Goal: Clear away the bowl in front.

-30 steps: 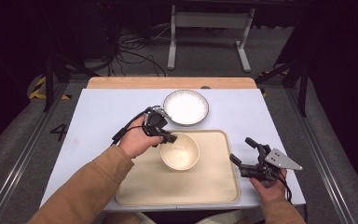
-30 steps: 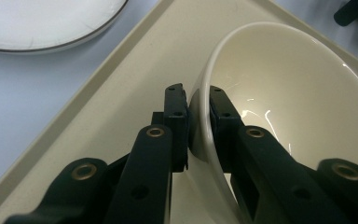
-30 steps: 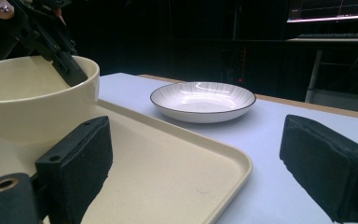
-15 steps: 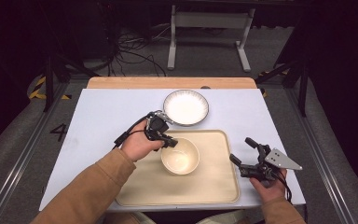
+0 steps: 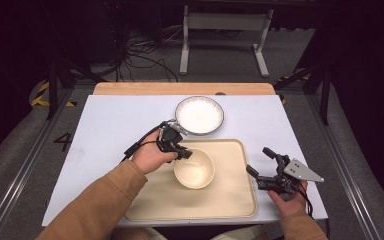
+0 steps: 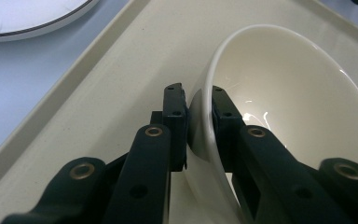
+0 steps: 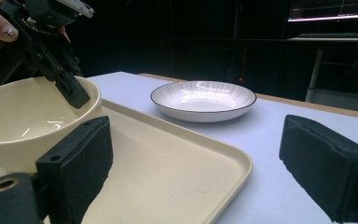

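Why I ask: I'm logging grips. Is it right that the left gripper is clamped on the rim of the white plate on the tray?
Not quite. The left gripper is clamped on the rim of the cream bowl on the tray, as the left gripper view shows; the plate sits on the table beyond the tray.

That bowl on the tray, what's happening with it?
A person is pinching the rim of the cream bowl with the left gripper, one jaw inside and one outside. The bowl sits on the beige tray. The right gripper waits open beside the tray, holding nothing. A white plate sits on the table beyond the tray.
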### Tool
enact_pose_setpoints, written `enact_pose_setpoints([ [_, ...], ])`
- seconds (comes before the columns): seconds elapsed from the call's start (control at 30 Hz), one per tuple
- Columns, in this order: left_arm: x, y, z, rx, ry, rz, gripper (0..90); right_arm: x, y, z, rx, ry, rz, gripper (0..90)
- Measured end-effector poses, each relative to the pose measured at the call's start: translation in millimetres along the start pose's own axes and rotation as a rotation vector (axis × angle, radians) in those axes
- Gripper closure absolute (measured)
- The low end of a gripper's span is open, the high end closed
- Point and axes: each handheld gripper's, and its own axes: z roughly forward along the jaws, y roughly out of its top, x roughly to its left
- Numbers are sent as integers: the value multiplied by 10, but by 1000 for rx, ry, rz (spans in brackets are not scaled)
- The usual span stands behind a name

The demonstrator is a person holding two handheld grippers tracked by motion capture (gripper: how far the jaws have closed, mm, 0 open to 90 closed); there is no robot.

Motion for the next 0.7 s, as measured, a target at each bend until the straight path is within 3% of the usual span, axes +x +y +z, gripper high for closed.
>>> enact_pose_setpoints([
  [0.33, 16, -11, 4, -5, -7, 17, 807, -1, 0, 1, 2, -1, 0, 98],
  [0.7, 43, -13, 7, 11, -9, 5, 808, -1, 1, 2, 2, -2, 1, 97],
])
